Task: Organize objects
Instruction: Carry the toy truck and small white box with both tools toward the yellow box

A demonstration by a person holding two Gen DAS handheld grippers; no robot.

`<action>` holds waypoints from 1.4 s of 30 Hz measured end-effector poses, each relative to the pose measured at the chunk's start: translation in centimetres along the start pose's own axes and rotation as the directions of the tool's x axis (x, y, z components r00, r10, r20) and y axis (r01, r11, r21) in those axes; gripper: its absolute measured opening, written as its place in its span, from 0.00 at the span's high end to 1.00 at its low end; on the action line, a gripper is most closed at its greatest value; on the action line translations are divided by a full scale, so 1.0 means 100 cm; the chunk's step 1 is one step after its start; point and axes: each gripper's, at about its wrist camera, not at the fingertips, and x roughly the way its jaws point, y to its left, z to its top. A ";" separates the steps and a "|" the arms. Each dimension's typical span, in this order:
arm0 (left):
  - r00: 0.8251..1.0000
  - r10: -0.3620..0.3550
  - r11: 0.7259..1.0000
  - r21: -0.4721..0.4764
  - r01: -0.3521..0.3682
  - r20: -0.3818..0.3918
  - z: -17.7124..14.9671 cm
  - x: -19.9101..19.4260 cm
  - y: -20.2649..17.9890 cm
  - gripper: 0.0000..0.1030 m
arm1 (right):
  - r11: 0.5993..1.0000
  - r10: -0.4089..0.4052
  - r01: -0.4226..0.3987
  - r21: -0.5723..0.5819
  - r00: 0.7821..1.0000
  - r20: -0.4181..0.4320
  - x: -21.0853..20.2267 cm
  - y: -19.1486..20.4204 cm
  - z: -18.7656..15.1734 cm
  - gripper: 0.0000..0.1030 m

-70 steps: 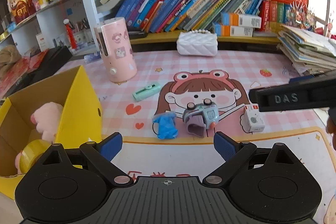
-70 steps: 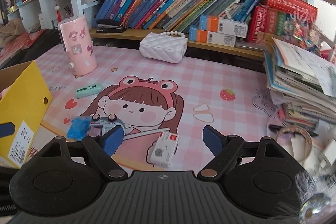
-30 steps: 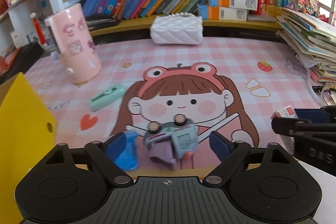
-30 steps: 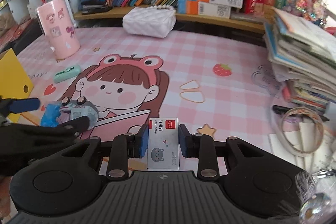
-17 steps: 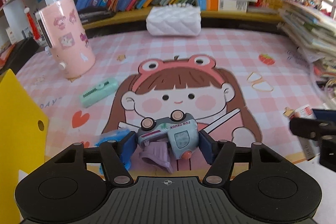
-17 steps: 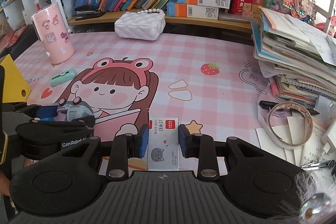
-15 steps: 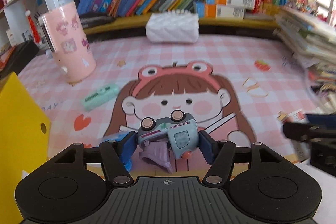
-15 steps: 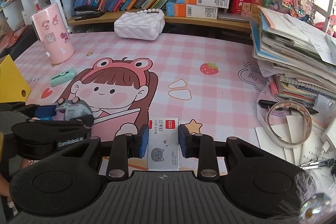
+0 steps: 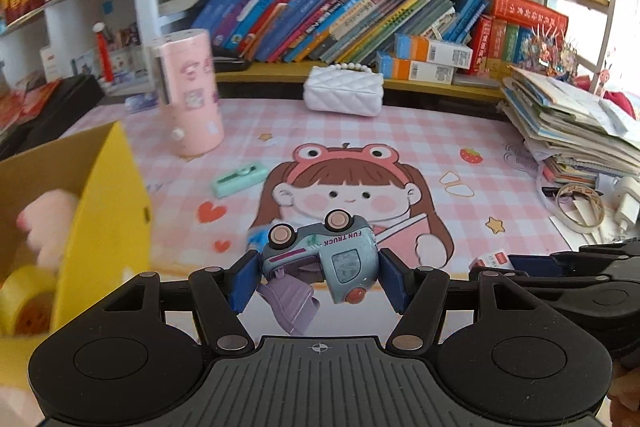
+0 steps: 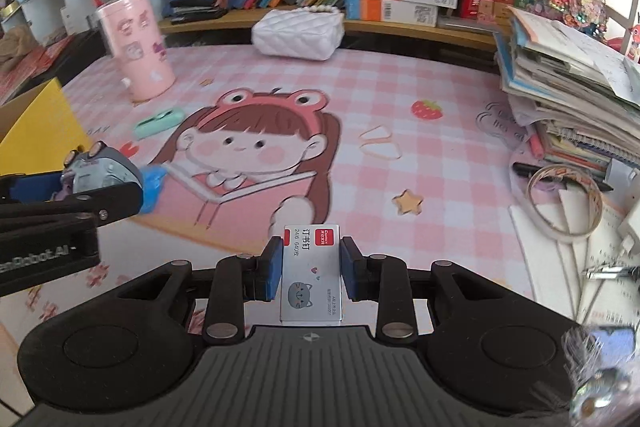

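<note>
My left gripper (image 9: 318,277) is shut on a blue-grey toy truck (image 9: 328,259) with pink wheels and a purple flap, held above the pink desk mat (image 9: 400,131). The truck also shows in the right wrist view (image 10: 96,171). My right gripper (image 10: 310,267) is shut on a small white staple box (image 10: 311,273) with a red label and a cat drawing. The yellow cardboard box (image 9: 108,211) stands at the left, holding a pink plush (image 9: 48,223) and a yellow tape roll (image 9: 24,297). A blue crumpled item (image 10: 154,187) lies on the mat behind the truck.
A mint green stapler (image 9: 239,179), a pink cylinder (image 9: 190,99) and a white quilted purse (image 9: 343,95) sit on the mat. A stack of books and papers (image 10: 572,99) and a tape ring (image 10: 564,199) lie at the right. A bookshelf runs along the back.
My left gripper has lifted the toy truck off the mat and swung left, so the yellow box is in view again. My right gripper still holds the staple box, lifted slightly.
</note>
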 end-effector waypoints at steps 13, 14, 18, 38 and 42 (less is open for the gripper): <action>0.999 -0.004 0.999 -0.052 0.006 0.046 -0.045 -0.069 0.052 0.39 | 0.998 0.021 -0.019 -0.061 0.999 0.031 -0.042 0.072 -0.031 0.73; 0.999 -0.001 0.998 -0.058 0.004 0.048 -0.049 -0.074 0.058 0.39 | 0.998 0.021 -0.019 -0.062 0.999 0.032 -0.046 0.078 -0.035 0.73; 0.999 0.015 0.997 -0.082 -0.011 0.046 -0.066 -0.096 0.081 0.39 | 0.997 0.025 -0.023 -0.067 0.999 0.028 -0.060 0.103 -0.051 0.73; 0.990 0.133 0.979 -0.164 -0.124 0.045 -0.139 -0.188 0.177 0.39 | 0.978 0.148 -0.145 -0.152 0.989 0.008 -0.105 0.235 -0.116 0.73; 0.987 0.148 0.974 -0.181 -0.135 0.057 -0.145 -0.200 0.189 0.39 | 0.971 0.165 -0.160 -0.179 0.986 0.015 -0.111 0.254 -0.120 0.73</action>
